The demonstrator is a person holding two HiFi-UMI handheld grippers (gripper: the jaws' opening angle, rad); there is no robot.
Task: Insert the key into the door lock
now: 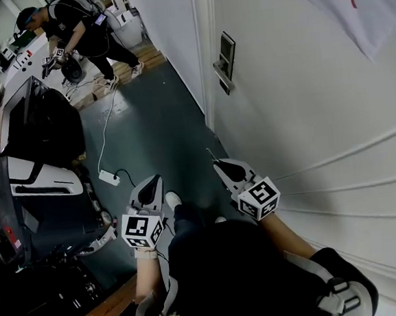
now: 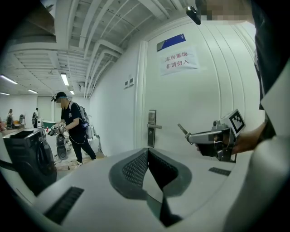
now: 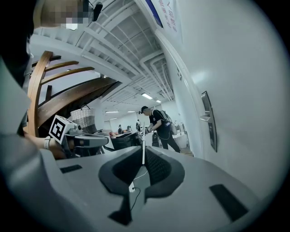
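In the head view my right gripper (image 1: 219,164) sits just right of centre, a smooth pale shell tapering to a dark tip. It is clenched on the key (image 1: 210,154), a thin sliver whose long axis runs up the frame toward the door lock (image 1: 225,60). The lock is a narrow dark rectangular plate on the white door (image 1: 304,110) in the upper middle. Key and lock are well apart, with bare dark floor (image 1: 160,123) to their left. My left gripper (image 1: 153,185) lies lower left of centre, beside the right one but not touching it. A small white box (image 1: 109,177) on a cable rests on the floor further left. In the left gripper view my ribbed dark pads (image 2: 135,168) meet at their tips, closed on nothing. At right the other gripper holds the key slanting up and left toward the lock's metal lever handle (image 2: 156,126), with plain white door between them. A paper sign (image 2: 180,61) hangs high on the door, and a person (image 2: 70,124) stands at left, well away from it. In the right gripper view the key stands upright at centre, a slim pale blade pinched between the textured pads. The lock plate is near the right of the frame, seen almost edge-on, and the left gripper's marker cube (image 3: 59,128) shows at left.
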